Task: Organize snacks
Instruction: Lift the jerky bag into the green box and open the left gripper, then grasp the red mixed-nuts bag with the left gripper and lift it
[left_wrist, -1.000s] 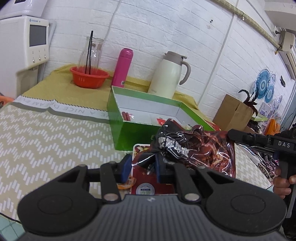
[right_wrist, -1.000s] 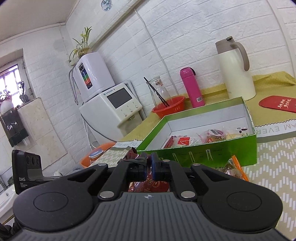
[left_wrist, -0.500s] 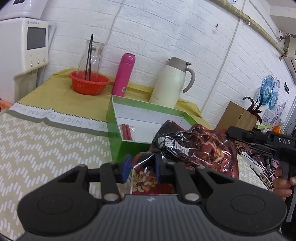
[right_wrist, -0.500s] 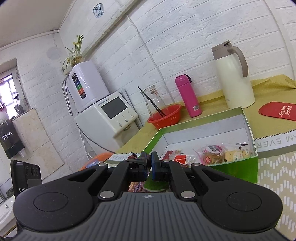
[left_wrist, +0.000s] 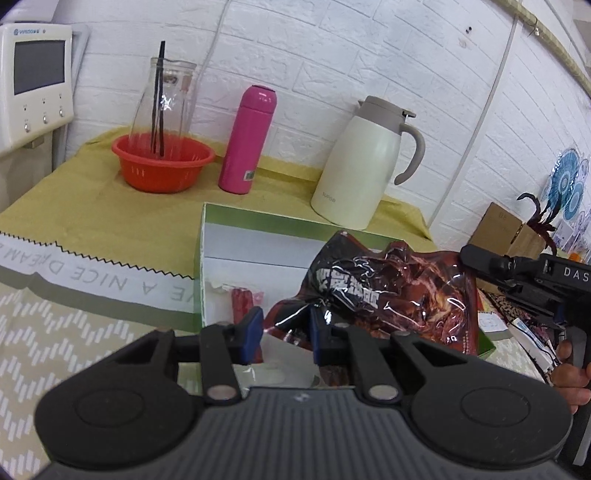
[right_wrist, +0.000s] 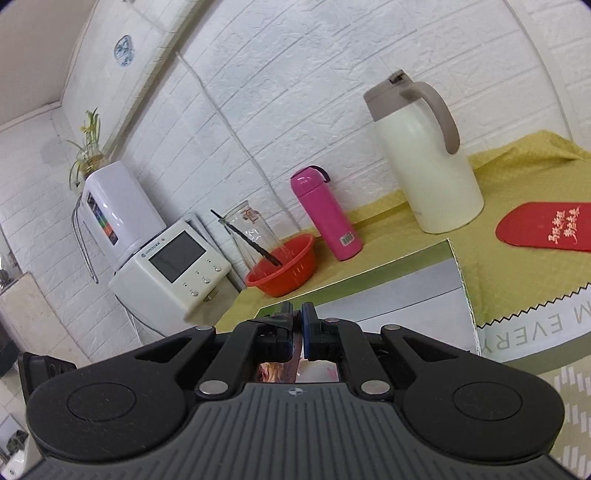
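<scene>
A large dark red snack bag (left_wrist: 391, 291) hangs over the open green box (left_wrist: 258, 221). My left gripper (left_wrist: 286, 334) has its blue pads a little apart around the bag's left corner; whether they pinch it is unclear. My right gripper (right_wrist: 297, 328) is shut on the bag's other edge, a sliver of which (right_wrist: 273, 371) shows between its fingers. The right gripper body (left_wrist: 517, 273) shows at the right in the left wrist view. Red sausage sticks (left_wrist: 242, 301) lie inside the box. The box's far wall (right_wrist: 406, 288) shows in the right wrist view.
Behind the box stand a white thermos jug (left_wrist: 365, 166), a pink bottle (left_wrist: 247, 140) and an orange bowl (left_wrist: 162, 162) with a glass carafe. A water dispenser (right_wrist: 166, 266) is at the left. A red envelope (right_wrist: 546, 225) lies on the yellow cloth.
Both grippers carried the bag up and forward, from in front of the box to above it. The left jaws look slightly wider.
</scene>
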